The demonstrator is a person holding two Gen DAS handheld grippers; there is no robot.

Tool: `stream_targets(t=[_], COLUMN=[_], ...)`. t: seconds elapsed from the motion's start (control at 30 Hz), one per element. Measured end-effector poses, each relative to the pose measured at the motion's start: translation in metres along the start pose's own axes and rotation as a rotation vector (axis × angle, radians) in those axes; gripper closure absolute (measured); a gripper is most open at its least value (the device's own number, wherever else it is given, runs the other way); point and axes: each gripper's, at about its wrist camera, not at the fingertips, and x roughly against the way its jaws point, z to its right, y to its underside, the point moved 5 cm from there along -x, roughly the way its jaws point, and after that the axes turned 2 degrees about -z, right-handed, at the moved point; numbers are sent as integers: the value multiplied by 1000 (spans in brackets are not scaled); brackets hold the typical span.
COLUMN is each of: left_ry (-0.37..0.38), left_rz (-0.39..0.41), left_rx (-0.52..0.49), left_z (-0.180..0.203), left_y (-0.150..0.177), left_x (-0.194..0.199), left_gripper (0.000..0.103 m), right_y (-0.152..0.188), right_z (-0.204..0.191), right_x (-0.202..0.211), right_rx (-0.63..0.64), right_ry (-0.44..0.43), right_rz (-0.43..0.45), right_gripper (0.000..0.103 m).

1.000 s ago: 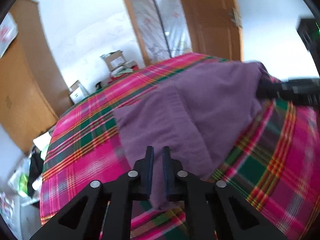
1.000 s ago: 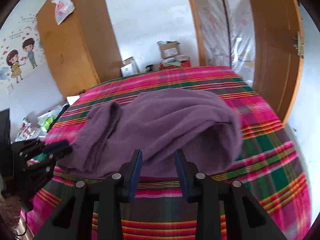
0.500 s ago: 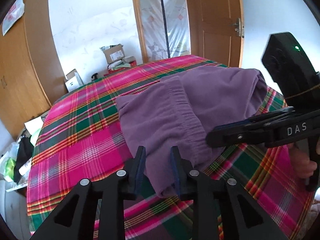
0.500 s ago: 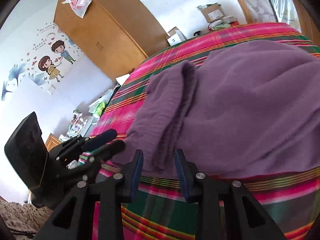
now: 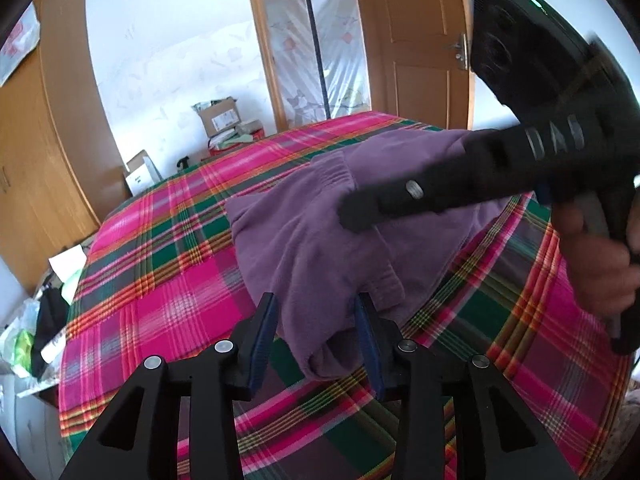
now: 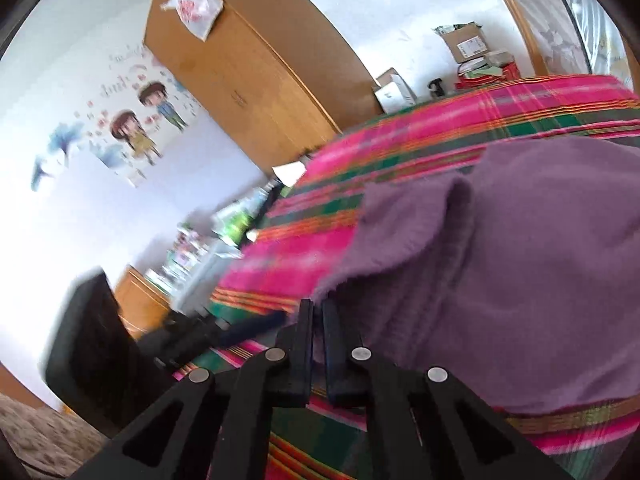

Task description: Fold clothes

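Observation:
A purple garment (image 5: 320, 236) lies folded over on a pink and green plaid bed cover (image 5: 160, 280). My left gripper (image 5: 316, 312) is open, its fingers on either side of the garment's near corner. In the left wrist view my right gripper (image 5: 352, 216) reaches in from the right and rests on top of the garment. In the right wrist view the right gripper (image 6: 317, 308) has its fingers nearly together at the left edge of the garment (image 6: 520, 280); whether cloth is pinched between them is unclear.
A wooden wardrobe (image 6: 248, 92) stands left of the bed, a wooden door (image 5: 416, 48) at the back right. Cardboard boxes (image 5: 220, 116) sit by the far wall. Clutter lies on the floor (image 5: 36, 328) at the bed's left side.
My left gripper has opened wide around the garment's near corner. My right gripper has swung left over the garment and closed its fingers at the garment's left edge.

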Motion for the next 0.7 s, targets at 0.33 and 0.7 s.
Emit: stream_targets(t=[0.33, 0.7], left_ry=[-65, -23], left_rz=[46, 43], left_rx=[110, 232], left_z=[-26, -49], left_y=[-14, -13], left_x=[1, -5], left_gripper=[62, 91], right_y=[-20, -16], right_z=[-25, -7], right_x=[-27, -10], right_rx=[-28, -79], right_ry=[-143, -83], right_rz=[-53, -3], right_gripper=[99, 91])
